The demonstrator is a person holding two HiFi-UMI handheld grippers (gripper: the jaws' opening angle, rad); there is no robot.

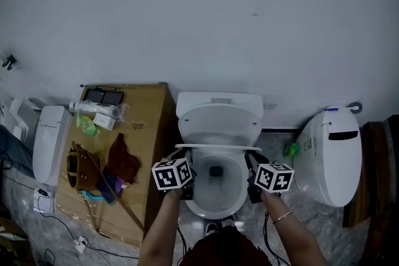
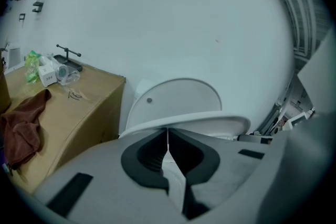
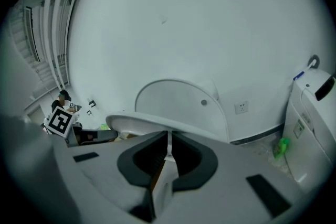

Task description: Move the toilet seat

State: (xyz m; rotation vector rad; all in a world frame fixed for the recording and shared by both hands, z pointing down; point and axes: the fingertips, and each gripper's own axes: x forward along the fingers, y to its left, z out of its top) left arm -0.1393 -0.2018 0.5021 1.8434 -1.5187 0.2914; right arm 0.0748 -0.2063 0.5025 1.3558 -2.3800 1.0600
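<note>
The white toilet (image 1: pixel 218 196) stands in the middle against the wall, with its lid (image 1: pixel 219 121) up. The toilet seat (image 1: pixel 218 147) is tilted partway up over the bowl. My left gripper (image 1: pixel 186 159) is shut on the seat's left edge and my right gripper (image 1: pixel 250 156) is shut on its right edge. In the left gripper view the seat rim (image 2: pixel 210 124) runs into the shut jaws of the left gripper (image 2: pixel 168 135), with the lid (image 2: pixel 178 97) behind. In the right gripper view the seat (image 3: pixel 136 123) sits pinched in the right gripper (image 3: pixel 169 140) in front of the lid (image 3: pixel 173 102).
A cardboard box (image 1: pixel 149 128) stands close on the left of the toilet, carrying a brown cloth (image 1: pixel 123 162), a bottle and small items. A second white toilet (image 1: pixel 330 156) stands at the right, with a green bottle (image 1: pixel 290 149) between. Cables lie on the floor at left.
</note>
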